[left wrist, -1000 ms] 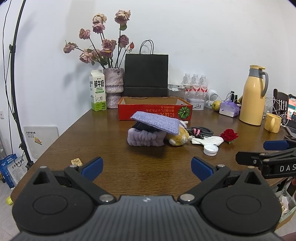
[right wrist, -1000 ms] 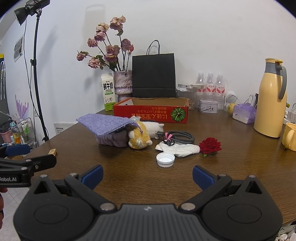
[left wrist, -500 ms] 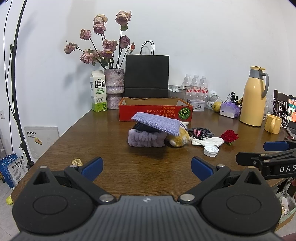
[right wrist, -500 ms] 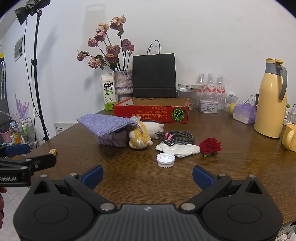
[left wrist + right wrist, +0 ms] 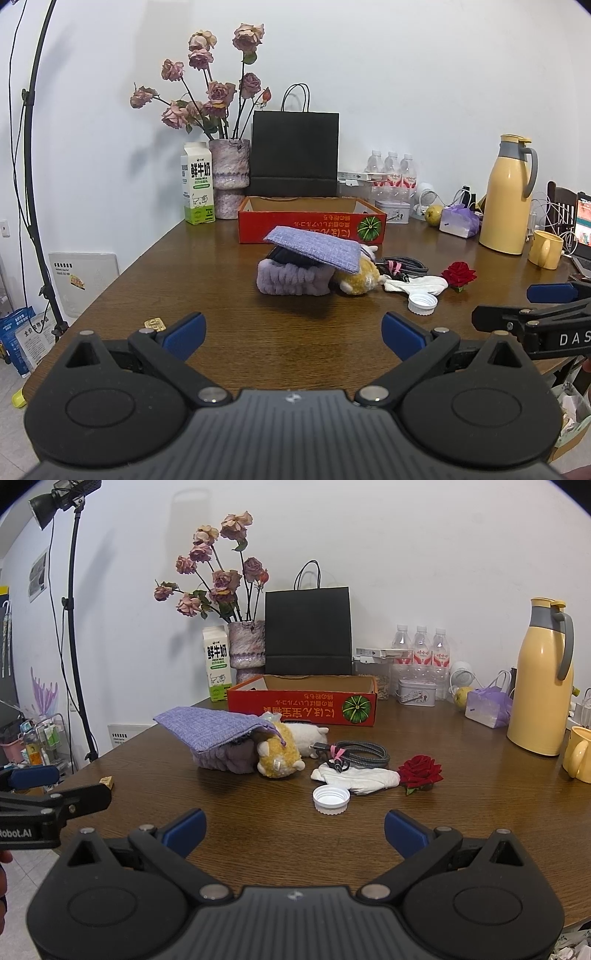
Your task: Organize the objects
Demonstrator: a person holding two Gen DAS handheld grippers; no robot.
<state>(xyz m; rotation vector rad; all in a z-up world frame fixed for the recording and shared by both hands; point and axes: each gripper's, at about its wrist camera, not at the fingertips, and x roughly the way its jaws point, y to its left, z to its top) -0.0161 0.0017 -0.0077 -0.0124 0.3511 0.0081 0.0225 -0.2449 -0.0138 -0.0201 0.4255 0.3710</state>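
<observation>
Both tools hover at the near edge of the wooden table [image 5: 229,332], and nothing has been picked up yet: the left gripper [image 5: 291,332] has its blue pads spread wide with only bare tabletop between them, and the right gripper [image 5: 293,827] is spread just as wide and equally empty. The clutter to be sorted lies in a loose row across the middle of the table, in front of the red cardboard box [image 5: 302,704] that sits farther back and looks like the likely destination. From left to right the row runs: a purple cloth pouch [image 5: 314,249] propped on a fluffy lilac headband [image 5: 293,280], a yellow plush toy [image 5: 279,755], a coiled cable [image 5: 360,755], a white glove [image 5: 356,775], a red rose [image 5: 420,770], with a white bottle cap [image 5: 331,799] nearest of all. The cap lies almost straight ahead of the right fingers, slightly right of centre, so I judge that hand the closer one for it; the pouch and headband lie ahead of the left tool, their long axes running left to right across its line of approach
</observation>
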